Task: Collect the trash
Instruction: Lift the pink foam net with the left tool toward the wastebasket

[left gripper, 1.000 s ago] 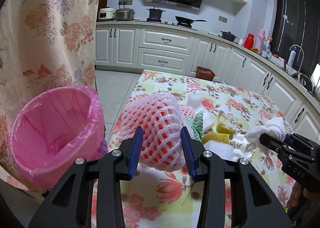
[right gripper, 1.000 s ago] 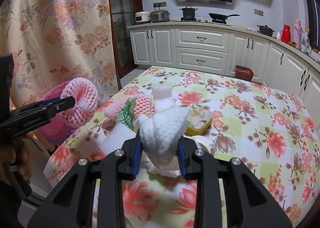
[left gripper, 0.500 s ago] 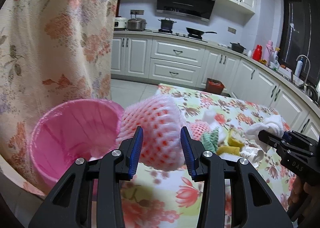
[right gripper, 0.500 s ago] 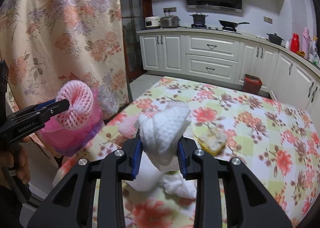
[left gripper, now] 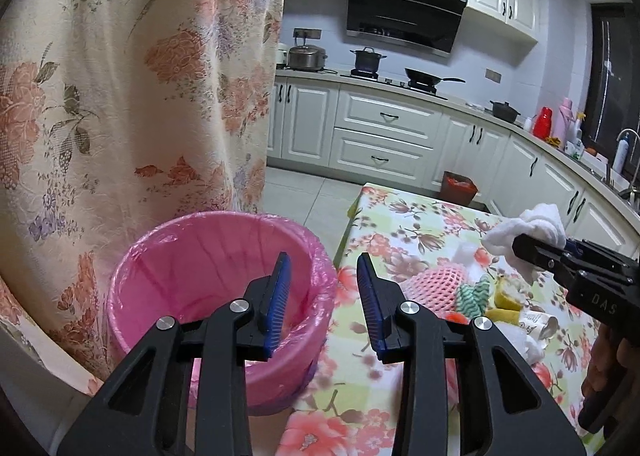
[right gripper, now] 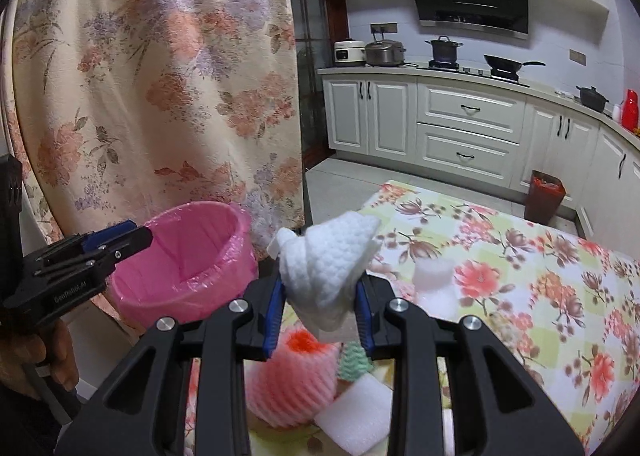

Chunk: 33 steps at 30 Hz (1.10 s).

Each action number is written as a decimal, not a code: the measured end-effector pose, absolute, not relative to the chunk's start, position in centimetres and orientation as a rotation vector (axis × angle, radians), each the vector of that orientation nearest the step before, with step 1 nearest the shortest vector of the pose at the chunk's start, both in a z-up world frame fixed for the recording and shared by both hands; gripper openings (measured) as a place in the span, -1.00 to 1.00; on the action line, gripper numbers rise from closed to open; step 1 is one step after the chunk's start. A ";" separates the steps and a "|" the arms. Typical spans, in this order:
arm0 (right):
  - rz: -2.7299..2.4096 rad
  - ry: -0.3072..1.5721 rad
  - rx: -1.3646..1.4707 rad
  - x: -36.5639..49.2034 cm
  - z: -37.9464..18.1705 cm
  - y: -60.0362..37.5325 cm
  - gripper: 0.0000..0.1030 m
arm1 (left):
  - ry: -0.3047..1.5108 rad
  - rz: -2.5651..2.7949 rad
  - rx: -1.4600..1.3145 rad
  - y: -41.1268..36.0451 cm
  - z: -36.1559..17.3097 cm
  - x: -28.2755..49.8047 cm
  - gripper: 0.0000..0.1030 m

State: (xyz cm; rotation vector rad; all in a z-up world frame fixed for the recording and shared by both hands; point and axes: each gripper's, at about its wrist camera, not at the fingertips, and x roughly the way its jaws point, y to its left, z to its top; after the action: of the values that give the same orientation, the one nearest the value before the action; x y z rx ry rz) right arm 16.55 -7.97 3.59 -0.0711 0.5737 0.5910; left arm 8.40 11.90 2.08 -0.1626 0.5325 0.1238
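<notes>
A pink-lined trash bin stands beside the table's near left corner; it also shows in the right wrist view. My left gripper is open and empty, over the bin's right rim. My right gripper is shut on a crumpled white tissue, held above the table; the tissue also shows in the left wrist view. A pink foam fruit net, a green-striped scrap, white foam pieces and yellow peel lie on the floral tablecloth.
A floral curtain hangs right behind the bin. White kitchen cabinets and a small red-lined bin stand on the far side of the tiled floor. A crumpled wrapper lies near the table trash.
My left gripper carried the pink foam net left over the bin, opened and let it go; the net is out of sight now. My right gripper lifted the tissue up and leftward toward the bin.
</notes>
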 end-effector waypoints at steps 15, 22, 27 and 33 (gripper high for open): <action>0.481 0.574 -0.049 17.7 3.3 -12.7 -0.42 | 0.772 -0.188 -0.203 3.0 -5.5 10.8 0.42; 0.462 0.580 -0.043 17.8 2.8 -13.8 -0.42 | 0.861 -0.191 -0.189 1.8 -8.0 12.6 -0.17; 0.451 0.584 -0.037 17.9 2.7 -14.3 -0.42 | 0.823 -0.173 -0.181 2.4 -6.7 12.4 -0.38; 0.452 0.577 -0.041 18.1 3.2 -14.3 -0.42 | 0.701 -0.099 -0.209 5.3 -2.3 11.2 -0.39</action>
State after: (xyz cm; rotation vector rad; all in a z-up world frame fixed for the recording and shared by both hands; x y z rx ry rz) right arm 18.08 -14.29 3.22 -0.0410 0.5773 0.4521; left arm 11.24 5.33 -2.31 -0.2086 0.7007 -0.0989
